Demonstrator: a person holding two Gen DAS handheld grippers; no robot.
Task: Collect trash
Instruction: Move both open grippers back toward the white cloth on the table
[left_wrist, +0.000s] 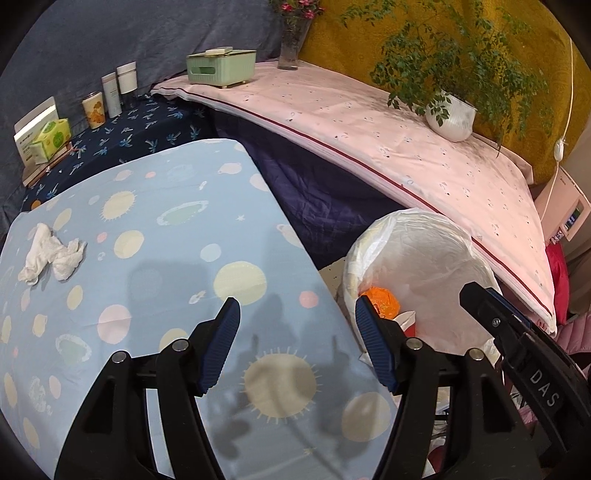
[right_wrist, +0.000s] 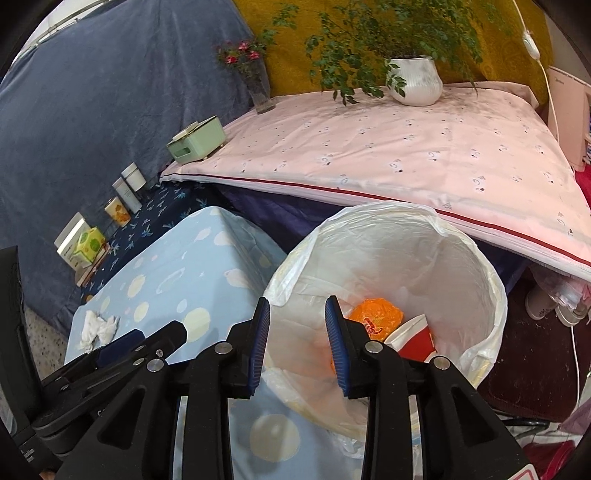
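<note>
A crumpled white tissue (left_wrist: 51, 253) lies on the light-blue patterned tablecloth (left_wrist: 177, 229) at its far left; it also shows in the right wrist view (right_wrist: 98, 326). A bin lined with a white plastic bag (left_wrist: 417, 258) stands at the table's right edge. It holds an orange wrapper (right_wrist: 376, 319) and a red-and-white carton (right_wrist: 415, 338). My left gripper (left_wrist: 295, 317) is open and empty above the table's right part. My right gripper (right_wrist: 297, 317) is open and empty above the bin's left rim (right_wrist: 280, 280).
A pink-covered surface (left_wrist: 406, 147) behind the bin carries a potted plant (left_wrist: 448, 114), a flower vase (left_wrist: 291, 40) and a green box (left_wrist: 221, 66). A dark-blue shelf (left_wrist: 129, 133) holds jars and a tissue pack (left_wrist: 50, 142).
</note>
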